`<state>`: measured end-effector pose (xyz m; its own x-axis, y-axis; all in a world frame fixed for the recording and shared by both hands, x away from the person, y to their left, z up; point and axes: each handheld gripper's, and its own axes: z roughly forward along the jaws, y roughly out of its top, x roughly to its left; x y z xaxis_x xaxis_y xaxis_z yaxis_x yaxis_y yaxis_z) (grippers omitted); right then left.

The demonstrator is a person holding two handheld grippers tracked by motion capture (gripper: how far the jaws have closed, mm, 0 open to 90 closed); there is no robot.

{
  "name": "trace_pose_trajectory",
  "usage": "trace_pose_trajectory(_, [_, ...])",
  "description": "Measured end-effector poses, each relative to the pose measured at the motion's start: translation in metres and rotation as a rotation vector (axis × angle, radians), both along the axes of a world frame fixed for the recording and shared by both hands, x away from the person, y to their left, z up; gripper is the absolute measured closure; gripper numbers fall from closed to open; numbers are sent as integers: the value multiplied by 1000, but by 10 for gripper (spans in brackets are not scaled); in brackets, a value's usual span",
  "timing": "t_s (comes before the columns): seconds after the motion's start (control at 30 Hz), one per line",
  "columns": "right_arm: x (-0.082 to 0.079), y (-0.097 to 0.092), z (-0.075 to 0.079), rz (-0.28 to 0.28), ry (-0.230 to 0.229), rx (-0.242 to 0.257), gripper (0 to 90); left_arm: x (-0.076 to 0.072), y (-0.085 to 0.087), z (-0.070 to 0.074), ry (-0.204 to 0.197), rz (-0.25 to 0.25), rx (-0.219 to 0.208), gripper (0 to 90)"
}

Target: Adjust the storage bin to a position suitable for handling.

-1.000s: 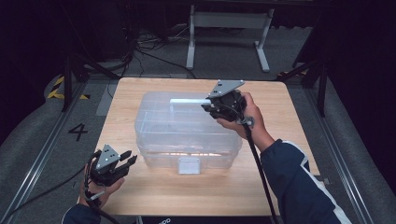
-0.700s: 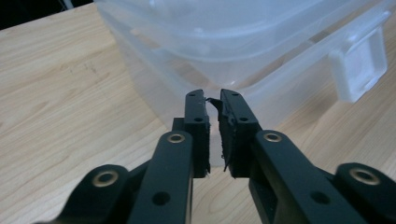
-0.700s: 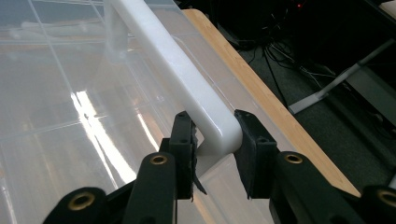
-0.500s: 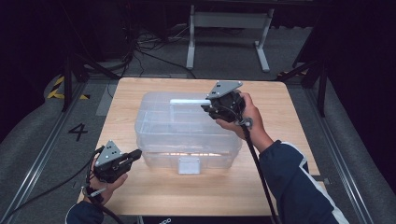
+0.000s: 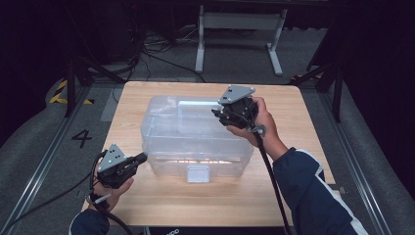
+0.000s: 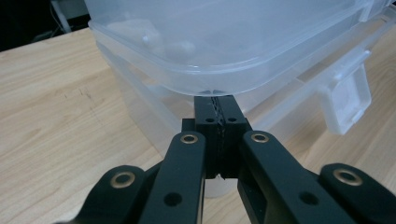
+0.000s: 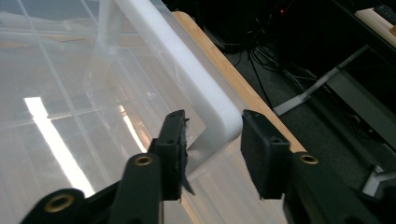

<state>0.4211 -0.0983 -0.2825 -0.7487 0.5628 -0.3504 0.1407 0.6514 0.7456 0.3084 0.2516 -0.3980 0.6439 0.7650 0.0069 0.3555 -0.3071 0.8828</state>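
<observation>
A clear plastic storage bin [image 5: 195, 142] with a clear lid [image 6: 224, 37] stands mid-table. My left gripper [image 5: 143, 157] is at the bin's front left corner. Its jaws are shut on nothing, and the tips [image 6: 218, 100] sit just under the lid's rim, against the bin wall. My right gripper [image 5: 219, 115] is at the lid's back right corner. In the right gripper view [image 7: 212, 126] its jaws have just been opening. They straddle the lid's white rim [image 7: 205, 93], with a gap showing at one pad. A latch tab [image 6: 348, 100] hangs on the bin's front.
The wooden table [image 5: 303, 147] has bare room around the bin on all sides. Behind it on the dark floor stand a metal frame [image 5: 235, 29] and cables. A floor rail marked "4" [image 5: 80, 138] runs along the left.
My left gripper has swung toward the bin's front left corner and closed its jaws. My right hand has stayed at the lid's back right corner.
</observation>
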Motion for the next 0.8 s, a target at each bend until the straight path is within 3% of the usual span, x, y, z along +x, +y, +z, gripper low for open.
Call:
trace_pose_trajectory(0.17, [-8, -15, 7, -6, -37, 28, 547, 1, -1, 3, -9, 3, -2, 897])
trace_pose_trajectory(0.4, [-22, -50, 11, -5, -50, 133, 480, 3, -4, 4, -15, 10, 23, 897])
trace_pose_trajectory(0.53, [-28, -84, 3, -41, -35, 208, 443, 2, -4, 5, -13, 14, 31, 896])
trace_pose_trajectory(0.63, [-34, -107, -5, -77, -46, 218, 433, 2, -3, 8, -16, 16, 37, 897])
trace_pose_trajectory(0.8, [-45, -141, -34, -111, -40, 218, 411, 4, -3, 12, -31, 20, 26, 897])
